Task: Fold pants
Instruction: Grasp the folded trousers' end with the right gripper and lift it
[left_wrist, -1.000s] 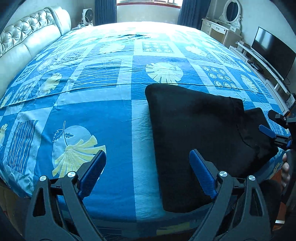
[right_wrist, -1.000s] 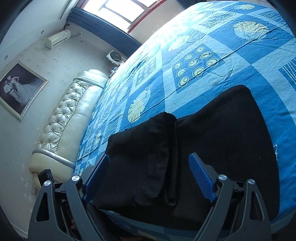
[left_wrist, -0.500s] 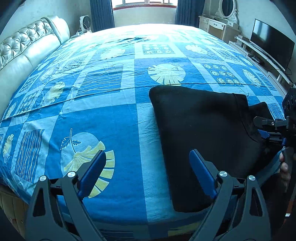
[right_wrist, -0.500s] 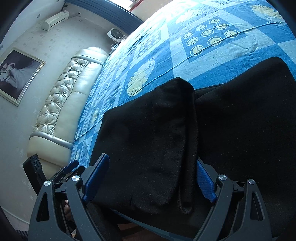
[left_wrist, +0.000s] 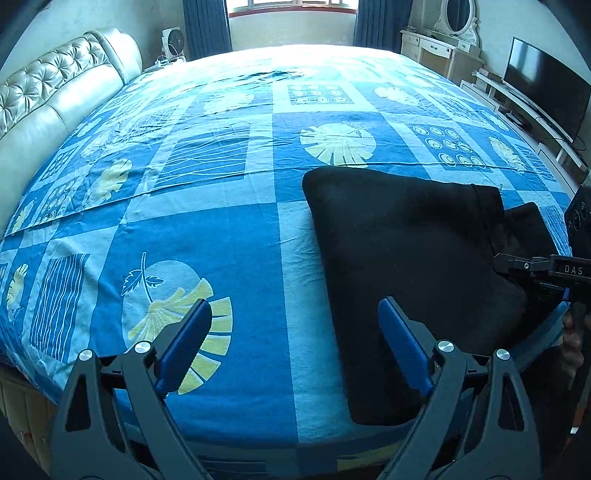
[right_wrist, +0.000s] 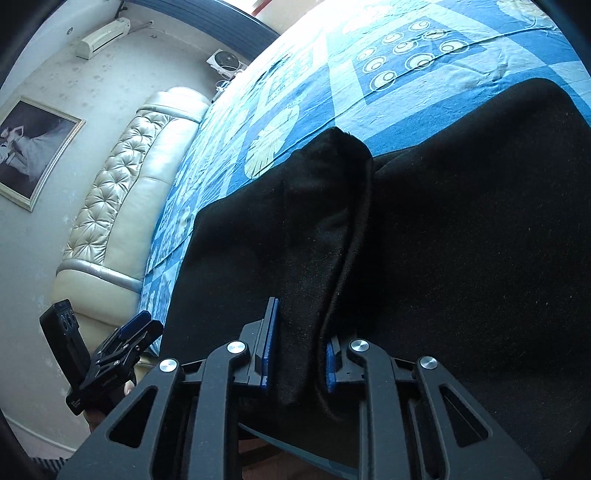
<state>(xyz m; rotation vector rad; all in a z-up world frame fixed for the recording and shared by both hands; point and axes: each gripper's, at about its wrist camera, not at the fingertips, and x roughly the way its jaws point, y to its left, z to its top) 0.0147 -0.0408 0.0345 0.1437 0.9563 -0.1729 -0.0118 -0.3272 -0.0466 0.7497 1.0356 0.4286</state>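
Note:
Black pants (left_wrist: 406, 251) lie partly folded on the blue patterned bed, near its front right edge. In the right wrist view the pants (right_wrist: 461, 229) fill most of the frame. My right gripper (right_wrist: 297, 354) is shut on a raised fold of the pants' near edge. It also shows at the right edge of the left wrist view (left_wrist: 517, 264). My left gripper (left_wrist: 295, 347) is open and empty, low over the bed's front edge, just left of the pants. It shows in the right wrist view (right_wrist: 136, 326) at lower left.
The bed (left_wrist: 184, 221) spreads wide to the left and back. A tufted cream headboard (left_wrist: 44, 107) stands at the left. A TV (left_wrist: 546, 96) and dresser (left_wrist: 436, 44) stand at the right. A fan (left_wrist: 171, 38) is at the back.
My right gripper has moved in onto the pants' edge and closed on a fold of it. My left gripper has stayed open and the view has shifted slightly back.

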